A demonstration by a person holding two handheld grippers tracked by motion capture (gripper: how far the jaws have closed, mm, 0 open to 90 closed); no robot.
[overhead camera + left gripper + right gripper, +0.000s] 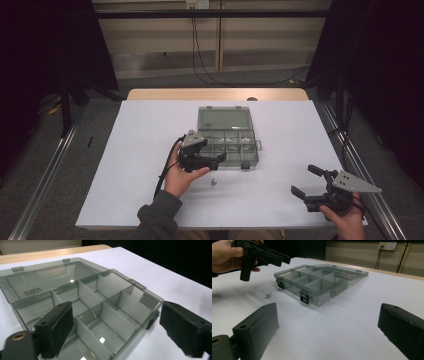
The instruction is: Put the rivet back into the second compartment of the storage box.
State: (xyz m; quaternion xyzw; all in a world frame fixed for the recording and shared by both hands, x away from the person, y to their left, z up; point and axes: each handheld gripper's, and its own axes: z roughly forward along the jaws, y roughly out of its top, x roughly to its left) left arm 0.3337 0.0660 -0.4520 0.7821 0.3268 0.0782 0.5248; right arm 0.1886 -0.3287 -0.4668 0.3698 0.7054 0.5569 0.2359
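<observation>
**High view: left gripper over the open organiser box, right gripper idle near the table's right edge**

High view shows a smoky clear compartment box (229, 140) lying open at the middle of the white table (135, 150), its lid folded back flat on the far side. The left gripper (212, 156) hangs over the box's near left corner, held in the person's left hand (179, 175); its jaws stand apart with nothing between them. In the left gripper view the two black jaws frame the dividers, and a small metal part (94, 314) lies in one of the middle compartments, too small to identify. Other cells hold pale specks in the high view that I cannot make out.

On the bare table just near of the box, below the left gripper, lie small screws (213, 182); the right gripper view shows them as a little metal cluster (267, 295), their number unclear.

The right gripper (307, 186) sits well apart at the near right, jaws spread wide and empty, pointing left toward the box. The right hand (345, 220) is partly cut off by the frame's bottom edge. Two black latches hang on the box's near wall.
</observation>
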